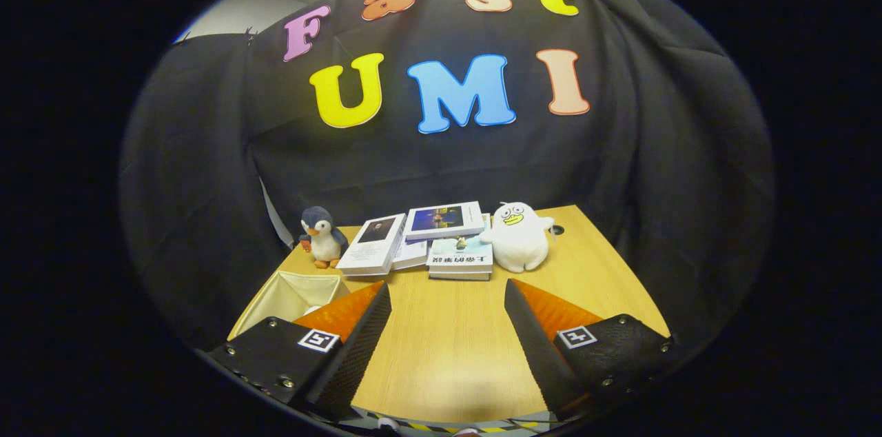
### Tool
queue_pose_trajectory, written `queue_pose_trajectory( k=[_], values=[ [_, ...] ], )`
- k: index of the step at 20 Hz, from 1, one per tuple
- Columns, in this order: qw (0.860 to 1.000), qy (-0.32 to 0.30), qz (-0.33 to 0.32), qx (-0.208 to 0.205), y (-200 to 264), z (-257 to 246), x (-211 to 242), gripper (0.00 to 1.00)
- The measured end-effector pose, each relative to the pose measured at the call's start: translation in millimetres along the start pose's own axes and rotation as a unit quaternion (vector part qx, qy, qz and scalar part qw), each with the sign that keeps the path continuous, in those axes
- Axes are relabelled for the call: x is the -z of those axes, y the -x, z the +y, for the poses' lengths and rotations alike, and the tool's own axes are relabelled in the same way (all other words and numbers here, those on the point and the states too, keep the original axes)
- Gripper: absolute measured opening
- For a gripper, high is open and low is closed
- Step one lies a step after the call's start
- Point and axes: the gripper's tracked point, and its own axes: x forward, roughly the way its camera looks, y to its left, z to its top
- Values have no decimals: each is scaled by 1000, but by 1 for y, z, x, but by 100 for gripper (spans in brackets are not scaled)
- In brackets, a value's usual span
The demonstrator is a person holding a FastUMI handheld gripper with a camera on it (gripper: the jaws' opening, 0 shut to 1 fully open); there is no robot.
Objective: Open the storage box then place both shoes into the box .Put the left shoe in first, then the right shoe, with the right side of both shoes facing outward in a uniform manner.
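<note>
Wooden tabletop (448, 327) carries books (420, 240) and two plush toys along its far edge. Storage box (293, 296) stands open just beside and beyond the left finger, apparently empty. Opening appears done; both shoe placements remain. Gripper (448, 323) fingers are spread wide, holding nothing.
</note>
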Motion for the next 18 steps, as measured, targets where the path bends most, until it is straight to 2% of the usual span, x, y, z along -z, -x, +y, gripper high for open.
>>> queue_pose_trajectory(
  k=[7, 18],
  values=[
    [994, 15, -105, 23, 19, -12, -32, 99],
    [991, 16, -131, 23, 24, -10, -47, 99]
  ],
)
